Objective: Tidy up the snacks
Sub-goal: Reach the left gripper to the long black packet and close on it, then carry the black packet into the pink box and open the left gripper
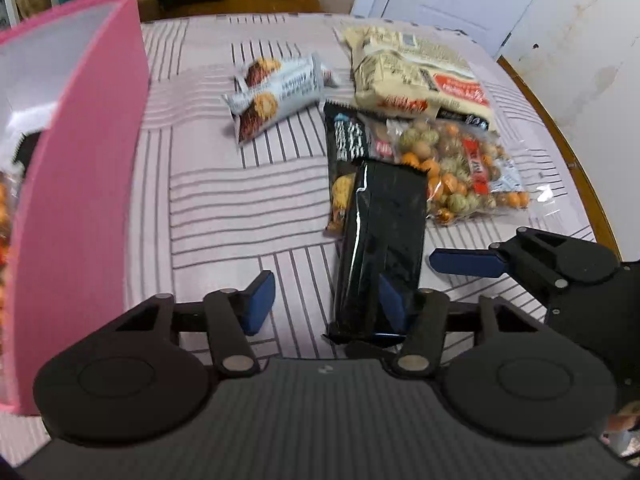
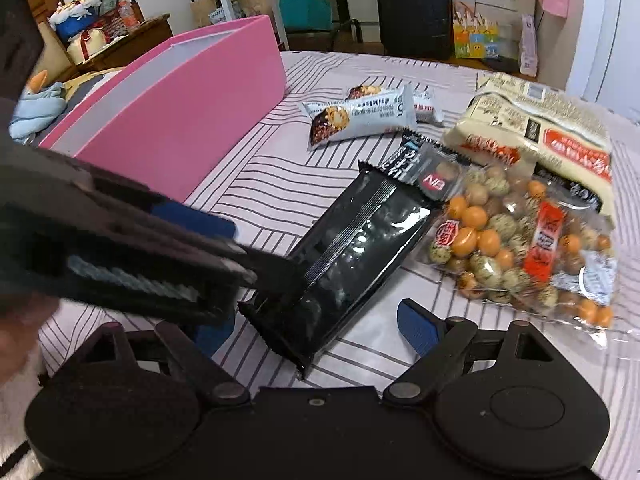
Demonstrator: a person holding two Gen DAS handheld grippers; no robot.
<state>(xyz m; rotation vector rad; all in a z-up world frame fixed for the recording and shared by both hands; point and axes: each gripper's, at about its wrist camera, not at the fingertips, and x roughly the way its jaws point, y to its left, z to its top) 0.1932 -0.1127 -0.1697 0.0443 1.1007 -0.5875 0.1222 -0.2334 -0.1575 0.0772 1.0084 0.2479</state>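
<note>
striped cloth (image 2: 280,168): "nb" wrapper (image 2: 436,180) beside black packet (image 2: 360,240).

The pink box (image 1: 76,184) was cut off at left; the left tool (image 2: 192,240) hid the right tool's left pad.

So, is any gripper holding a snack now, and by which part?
Nothing is held. The left gripper and the right gripper both stand open at the near end of the black packet.
</note>
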